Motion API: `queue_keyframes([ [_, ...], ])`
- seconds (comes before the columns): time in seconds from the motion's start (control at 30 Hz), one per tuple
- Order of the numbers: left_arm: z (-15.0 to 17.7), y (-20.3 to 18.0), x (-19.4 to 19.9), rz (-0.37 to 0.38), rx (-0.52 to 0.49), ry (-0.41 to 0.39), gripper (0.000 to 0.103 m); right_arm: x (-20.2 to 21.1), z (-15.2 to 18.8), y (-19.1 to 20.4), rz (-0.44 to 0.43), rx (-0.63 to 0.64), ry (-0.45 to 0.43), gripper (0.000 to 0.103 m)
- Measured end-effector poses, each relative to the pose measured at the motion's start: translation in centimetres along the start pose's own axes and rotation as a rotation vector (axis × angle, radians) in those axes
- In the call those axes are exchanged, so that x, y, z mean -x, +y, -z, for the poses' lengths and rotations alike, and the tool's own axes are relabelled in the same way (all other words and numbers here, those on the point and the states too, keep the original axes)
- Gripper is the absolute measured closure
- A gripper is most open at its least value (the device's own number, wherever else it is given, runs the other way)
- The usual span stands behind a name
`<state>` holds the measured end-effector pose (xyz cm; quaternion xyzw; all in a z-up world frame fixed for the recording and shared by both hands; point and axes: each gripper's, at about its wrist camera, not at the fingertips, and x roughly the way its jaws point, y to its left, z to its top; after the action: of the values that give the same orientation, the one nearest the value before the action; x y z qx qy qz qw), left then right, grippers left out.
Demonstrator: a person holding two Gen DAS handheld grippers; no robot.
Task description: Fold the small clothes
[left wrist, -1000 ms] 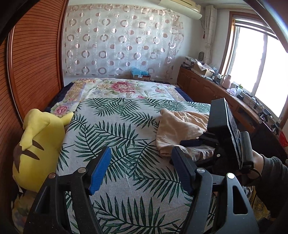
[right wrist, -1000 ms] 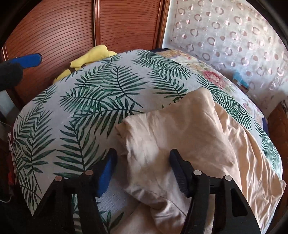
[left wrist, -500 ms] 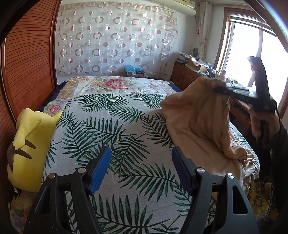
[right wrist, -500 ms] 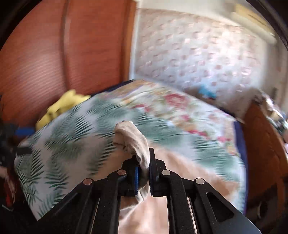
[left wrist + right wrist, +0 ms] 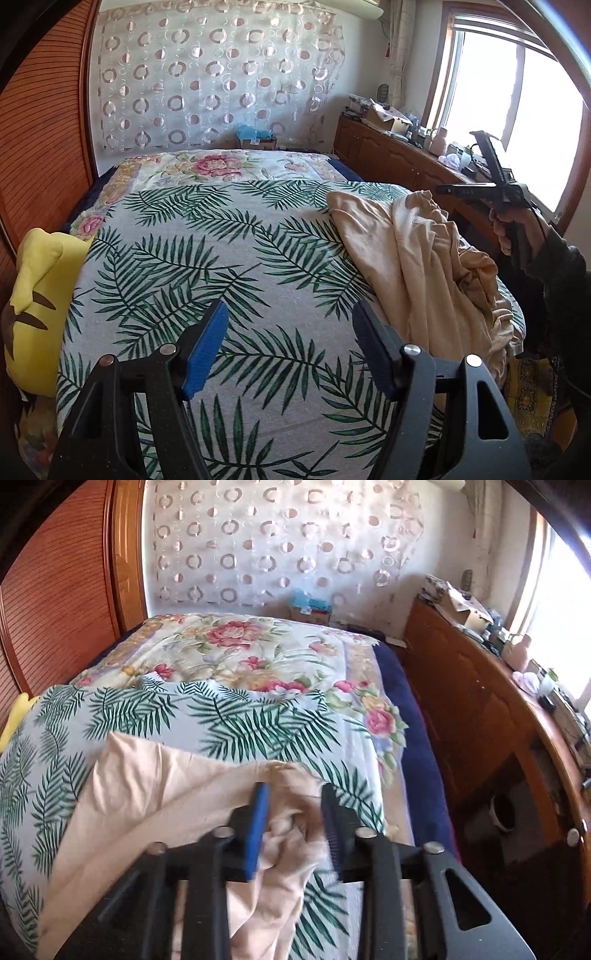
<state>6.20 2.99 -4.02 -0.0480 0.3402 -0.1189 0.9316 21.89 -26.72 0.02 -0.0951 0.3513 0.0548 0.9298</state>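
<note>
Beige garment (image 5: pixel 413 258) lies crumpled along the right side of the bed (image 5: pixel 207 258), its long axis running from the near right edge, where a bunch spills over the side, up toward the far middle, where a flatter tongue of cloth reaches furthest. The palm-leaf bedspread to its left is bare as far as the yellow plush toy (image 5: pixel 37 302) at the left edge.

The right gripper (image 5: pixel 291 812) hovers directly over the bunched part, jaws partly apart with folds showing between them but no pad pressing cloth; it looks to hold nothing. It is clearly the nearer one.

The left gripper (image 5: pixel 288 347) hangs above bare bedspread with jaws wide apart, the garment just off to its right, so I judge it must travel rightward to reach an edge.
</note>
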Motion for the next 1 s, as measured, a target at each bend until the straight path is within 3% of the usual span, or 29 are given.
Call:
queue_keyframes([
  [0.37,0.6,-3.3,-1.6,0.058,-0.043,0.038,0.032,8.8,8.6,4.2,-0.192,0.079,-0.060,0.064],
  [0.63,1.1,-4.9,-2.0,0.084,-0.067,0.058,0.032,9.8,13.4,6.0,-0.313,0.101,-0.054,0.064],
  [0.8,1.2,-5.4,-2.3,0.097,-0.070,0.066,0.032,7.7,14.0,5.2,-0.279,0.084,-0.003,0.064],
  [0.93,1.3,-5.6,-2.4,0.105,-0.074,0.072,0.032,7.5,14.2,3.0,-0.159,0.081,0.023,0.064],
  [1.0,1.4,-5.7,-2.5,0.109,-0.072,0.074,0.032,7.6,14.6,1.6,-0.148,0.057,0.032,0.064],
])
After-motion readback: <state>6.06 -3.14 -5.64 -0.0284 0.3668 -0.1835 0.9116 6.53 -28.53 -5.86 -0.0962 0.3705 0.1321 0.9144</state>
